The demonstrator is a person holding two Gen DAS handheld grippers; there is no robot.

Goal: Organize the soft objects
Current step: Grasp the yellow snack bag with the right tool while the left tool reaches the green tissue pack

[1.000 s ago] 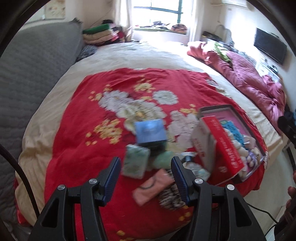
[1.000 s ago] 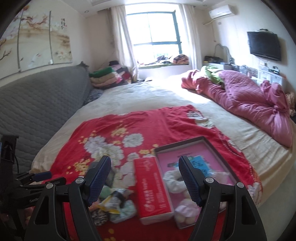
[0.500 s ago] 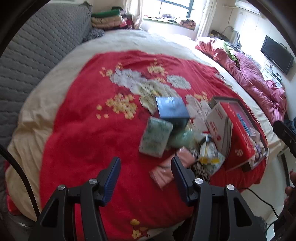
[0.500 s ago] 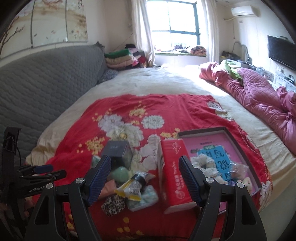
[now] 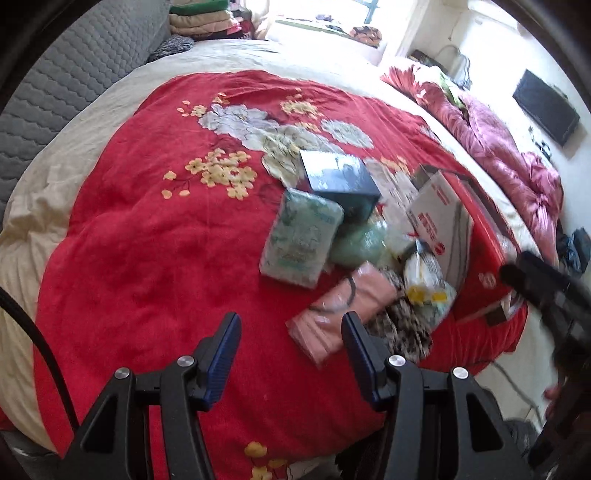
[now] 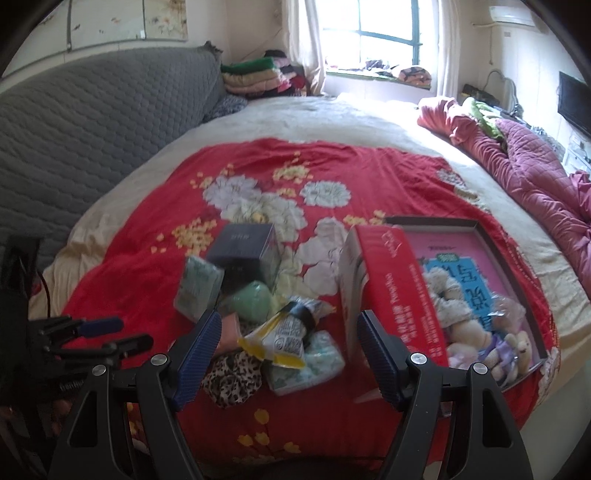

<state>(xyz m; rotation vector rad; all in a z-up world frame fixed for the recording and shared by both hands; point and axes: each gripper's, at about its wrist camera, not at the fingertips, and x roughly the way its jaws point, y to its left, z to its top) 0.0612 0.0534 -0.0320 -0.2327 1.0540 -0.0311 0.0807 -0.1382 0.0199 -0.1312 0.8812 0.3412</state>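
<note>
A home bedroom: wide bed (image 6: 332, 122), quilted headboard (image 6: 92, 129), curtained window (image 6: 384, 33), folded bedding (image 6: 255, 75), wall television (image 6: 574, 103).

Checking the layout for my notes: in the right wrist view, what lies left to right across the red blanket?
Green tissue pack → dark box → yellow-edged packet → red box → pink tray of plush toys.

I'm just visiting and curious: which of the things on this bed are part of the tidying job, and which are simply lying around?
Part of the job:
- pale green soft pack
- pink pack
- leopard-print cloth
- yellow-edged packet
- tray with plush toys
- both open grippers, left and right

Probably just lying about:
- purple quilt
- folded blankets
- wall TV
</note>
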